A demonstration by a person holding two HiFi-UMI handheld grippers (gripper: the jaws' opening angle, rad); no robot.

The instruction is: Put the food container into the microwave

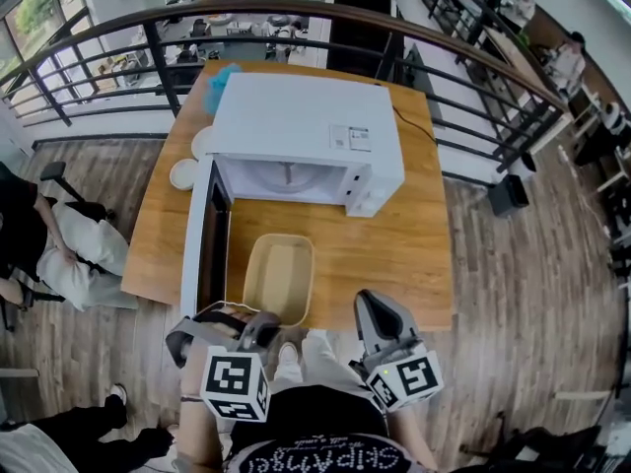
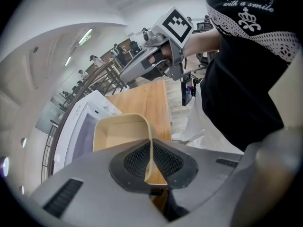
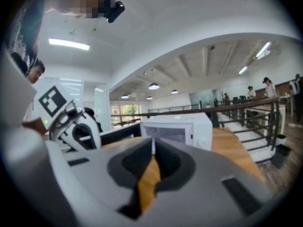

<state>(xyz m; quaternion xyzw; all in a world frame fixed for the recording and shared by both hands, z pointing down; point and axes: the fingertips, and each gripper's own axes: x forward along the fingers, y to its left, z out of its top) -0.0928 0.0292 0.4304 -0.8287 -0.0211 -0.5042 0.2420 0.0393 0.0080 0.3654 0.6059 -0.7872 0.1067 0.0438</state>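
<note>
A beige, empty food container point(image 1: 279, 277) sits on the wooden table point(image 1: 394, 254) near its front edge, in front of the white microwave point(image 1: 306, 126). The microwave's door point(image 1: 202, 239) is swung open to the left, so the cavity point(image 1: 286, 177) shows. My left gripper point(image 1: 262, 327) is shut on the container's near rim; in the left gripper view the thin wall of the container point(image 2: 120, 134) stands between the pads of that gripper point(image 2: 151, 157). My right gripper point(image 1: 368, 302) hovers at the table's front edge, right of the container, shut point(image 3: 152, 150) and empty.
Two small white dishes point(image 1: 184, 173) and a blue object point(image 1: 222, 79) lie left of and behind the microwave. A dark railing point(image 1: 296, 13) runs behind the table. A seated person point(image 1: 39, 235) is at the far left. A cable point(image 1: 412, 121) trails by the microwave's right side.
</note>
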